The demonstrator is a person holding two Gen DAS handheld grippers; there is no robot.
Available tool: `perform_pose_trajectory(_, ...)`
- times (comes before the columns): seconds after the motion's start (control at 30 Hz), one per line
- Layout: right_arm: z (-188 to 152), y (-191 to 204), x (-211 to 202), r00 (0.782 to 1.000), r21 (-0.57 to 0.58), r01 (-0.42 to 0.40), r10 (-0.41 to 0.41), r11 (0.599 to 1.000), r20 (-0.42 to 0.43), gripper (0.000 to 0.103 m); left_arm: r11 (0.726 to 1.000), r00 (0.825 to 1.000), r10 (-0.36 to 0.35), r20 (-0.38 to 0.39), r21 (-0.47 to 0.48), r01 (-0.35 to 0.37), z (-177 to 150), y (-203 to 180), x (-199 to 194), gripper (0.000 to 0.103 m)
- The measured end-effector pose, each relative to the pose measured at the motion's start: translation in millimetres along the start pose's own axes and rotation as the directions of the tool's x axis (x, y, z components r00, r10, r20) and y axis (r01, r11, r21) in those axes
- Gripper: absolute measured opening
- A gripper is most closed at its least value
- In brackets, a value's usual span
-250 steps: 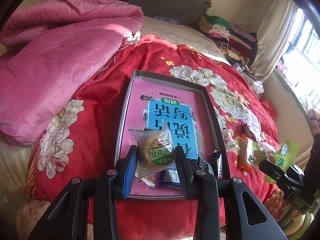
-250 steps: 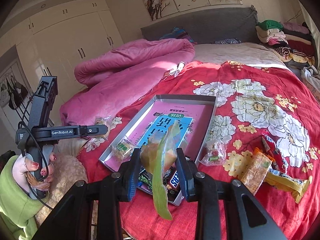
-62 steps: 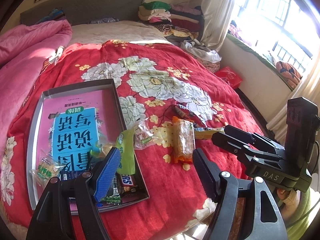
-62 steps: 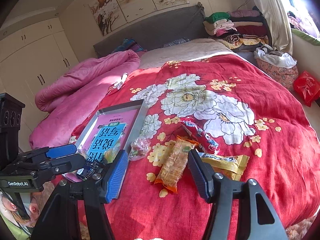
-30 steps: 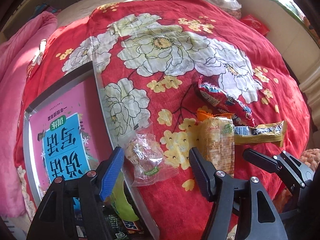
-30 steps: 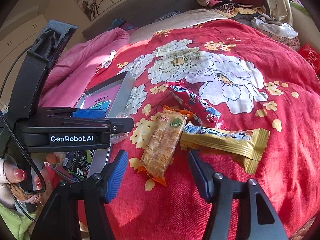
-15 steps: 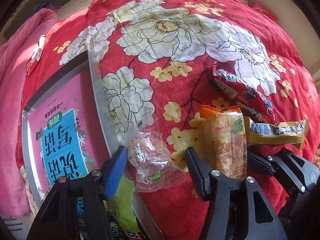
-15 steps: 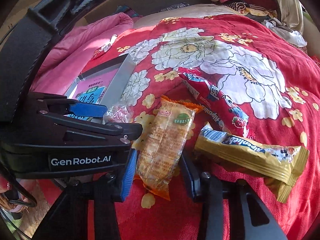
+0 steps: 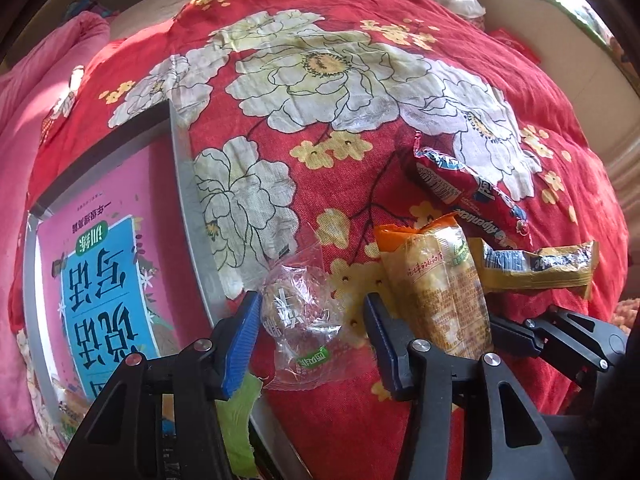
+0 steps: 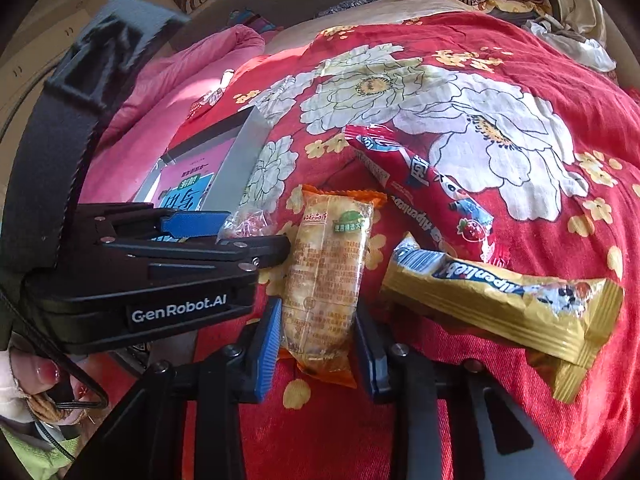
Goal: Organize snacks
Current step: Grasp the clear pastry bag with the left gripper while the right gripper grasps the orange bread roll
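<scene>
Nearest, in the right wrist view: right gripper [image 10: 316,340] closing, blue pads already flush against both long sides of the orange-ended cracker pack [image 10: 326,280], low on the pack where the seal flares. Best finished with a firm but gentle squeeze, since brittle contents probably crush easily; then a straight lift, clear of the yellow candy bar [image 10: 500,300] lying just to the right, almost touching. Just left of that, in the left wrist view: left gripper [image 9: 308,340] also closing, straddling the clear-wrapped round snack [image 9: 296,316], left pad at the wrapper edge, right pad apart from it, so nothing clamped yet. Worth centring on the solid lump, not the loose film, as crinkled plastic alone would likely slip out. Left gripper body close beside the cracker pack in the right wrist view, so little elbow room between the two tools; lifting one at a time probably safer. Left of the clear snack: grey tray [image 9: 188,216] with a pink and blue booklet [image 9: 100,280] as its floor, a green wrapper [image 9: 240,420] poking over the near rim; presumably the destination, needing a short carry leftwards over the rim. Farther off: red candy bar [image 9: 460,196] at a slant beyond the cracker pack, all on the red floral quilt [image 9: 320,60].
</scene>
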State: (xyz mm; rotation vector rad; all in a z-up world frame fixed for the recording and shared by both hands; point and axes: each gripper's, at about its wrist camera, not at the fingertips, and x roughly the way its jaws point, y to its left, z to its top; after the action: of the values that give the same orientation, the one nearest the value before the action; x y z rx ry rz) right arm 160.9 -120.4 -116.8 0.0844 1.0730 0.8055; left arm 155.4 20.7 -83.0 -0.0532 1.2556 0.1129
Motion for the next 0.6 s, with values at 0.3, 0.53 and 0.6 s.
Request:
perform_pose_trajectory(0.3, -8.5, -12.6, -16.9, 1.000, 0.061, -0.024, 0.024, 0.998, 0.003, 0.032, 0.993, 0.993, -0.119, 0.013, -0.027, 0.119, -21.4, -4.8, -19.1, 0.054)
perform_pose_trajectory(0.53, -6.9, -10.0, -9.5, 1.000, 0.037, -0.016, 0.017, 0.999, -0.010, 0.032, 0.985, 0.985, -0.166, 0.040, -0.039, 0.168, -29.3, -5.8, -32.4, 0.053)
perform_pose_trajectory(0.6, -7.4, -13.4, -11.7, 0.999, 0.063, -0.049, 0.049, 0.997, -0.005, 0.032, 0.981, 0.982, -0.184, 0.046, -0.051, 0.186, -31.2, -3.2, -37.0, 0.053)
